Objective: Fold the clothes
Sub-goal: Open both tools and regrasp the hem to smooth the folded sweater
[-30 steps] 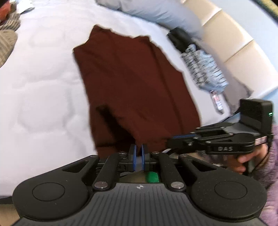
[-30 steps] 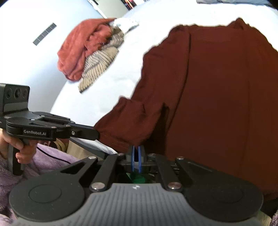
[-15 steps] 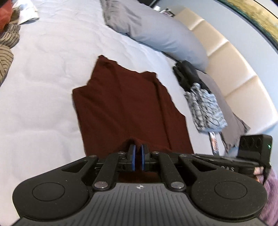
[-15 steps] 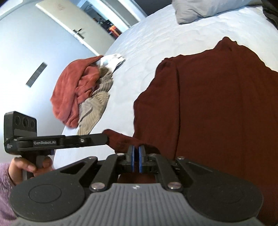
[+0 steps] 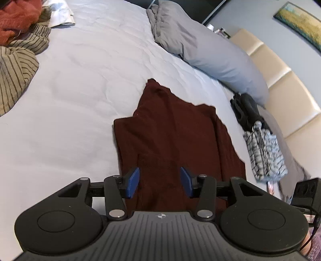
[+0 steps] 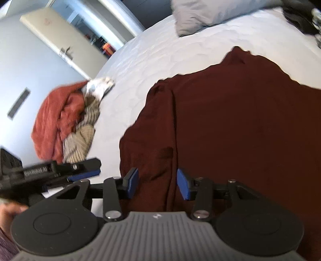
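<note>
White quilted bed cover [image 5: 84,84] fills most of both views. On it lies a dark maroon knit garment [image 5: 172,140], spread flat with one side folded in along a lengthwise crease. Its long axis runs away from the grippers toward the grey pillow [image 5: 212,52] and cream padded headboard [image 5: 284,92]; the far end narrows to a point aimed at the pillow, the near end runs under the gripper bodies.

Heap of clothes at the bed's far left edge: rust-red knit [image 6: 58,116], tan striped fabric [image 5: 16,66], a white piece [image 5: 60,16]. A black-and-white patterned cloth bundle [image 5: 262,148] sits beside the garment's right edge, below the pillow.

Left gripper [image 5: 159,181]: jaws have just been opening, now spread, blue pads [image 5: 133,181] clear of the cloth; garment's near part lies under the gap, unpinched.

Right gripper [image 6: 157,183]: jaws likewise have just been opening, now spread; the folded crease passes under the gap, nothing gripped.
</note>
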`<state>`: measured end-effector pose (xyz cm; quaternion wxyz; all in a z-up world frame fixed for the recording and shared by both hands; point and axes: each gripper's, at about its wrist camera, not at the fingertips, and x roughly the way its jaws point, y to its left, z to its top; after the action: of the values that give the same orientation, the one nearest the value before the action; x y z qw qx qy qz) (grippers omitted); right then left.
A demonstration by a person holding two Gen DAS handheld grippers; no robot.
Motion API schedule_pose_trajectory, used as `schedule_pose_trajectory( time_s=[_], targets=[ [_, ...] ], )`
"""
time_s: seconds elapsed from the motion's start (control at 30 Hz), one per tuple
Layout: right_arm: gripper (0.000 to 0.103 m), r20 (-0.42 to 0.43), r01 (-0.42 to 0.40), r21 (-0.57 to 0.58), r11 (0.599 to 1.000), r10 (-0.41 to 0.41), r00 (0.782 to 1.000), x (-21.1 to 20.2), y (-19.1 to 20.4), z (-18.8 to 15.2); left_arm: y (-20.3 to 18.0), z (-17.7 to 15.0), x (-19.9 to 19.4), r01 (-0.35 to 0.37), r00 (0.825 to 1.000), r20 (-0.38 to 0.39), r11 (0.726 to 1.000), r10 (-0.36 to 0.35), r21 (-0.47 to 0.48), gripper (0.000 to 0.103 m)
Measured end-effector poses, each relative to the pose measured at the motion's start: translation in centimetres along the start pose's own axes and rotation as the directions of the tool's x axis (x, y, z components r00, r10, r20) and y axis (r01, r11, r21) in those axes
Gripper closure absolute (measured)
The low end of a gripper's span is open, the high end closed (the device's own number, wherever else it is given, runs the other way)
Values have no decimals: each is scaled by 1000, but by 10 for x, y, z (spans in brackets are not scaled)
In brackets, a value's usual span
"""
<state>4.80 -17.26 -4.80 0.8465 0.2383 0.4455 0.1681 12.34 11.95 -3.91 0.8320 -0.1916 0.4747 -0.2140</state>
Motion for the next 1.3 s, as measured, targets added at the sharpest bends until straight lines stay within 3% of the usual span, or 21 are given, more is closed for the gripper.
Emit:
schedule_pose_trajectory(
  time_s=[0.07, 0.2, 0.3, 0.37, 0.63, 0.93, 1.1, 1.13, 1.3],
  targets=[
    [69, -25, 17, -85, 996, -19, 999, 8, 11, -7, -5, -5, 4, -13, 999, -31, 999, 15, 48, 70],
    [70, -71, 40, -220, 975, -57, 996, 23, 25, -22, -14, -20, 18, -62, 993, -89, 987, 76, 150, 71],
    [71, -116, 53, -257, 965, -85, 990, 33, 27, -31, -12, -31, 32, -111, 979, -149, 976, 140, 187, 71],
    [71, -141, 77, -273, 959, -119, 983, 38, 26, -35, -13, -36, 33, -155, 970, -150, 961, 192, 227, 71],
    [70, -165, 44, -252, 967, -87, 982, 12, 24, -52, -22, -51, -7, -105, 984, -117, 967, 134, 231, 71],
    [71, -218, 10, -267, 964, -71, 973, 0, 26, -85, -22, -90, -15, -117, 967, -181, 946, 178, 301, 72],
    [96, -233, -36, -236, 971, -21, 972, 0, 26, -88, -19, -93, -14, -113, 963, -198, 943, 181, 313, 95],
    [98, -232, -37, -236, 971, -20, 972, -1, 27, -87, -19, -93, -16, -103, 966, -197, 945, 170, 309, 99],
    [98, -237, -68, -230, 971, 12, 971, -20, 35, -81, -23, -90, -33, -46, 976, -187, 948, 109, 314, 101]
  ],
)
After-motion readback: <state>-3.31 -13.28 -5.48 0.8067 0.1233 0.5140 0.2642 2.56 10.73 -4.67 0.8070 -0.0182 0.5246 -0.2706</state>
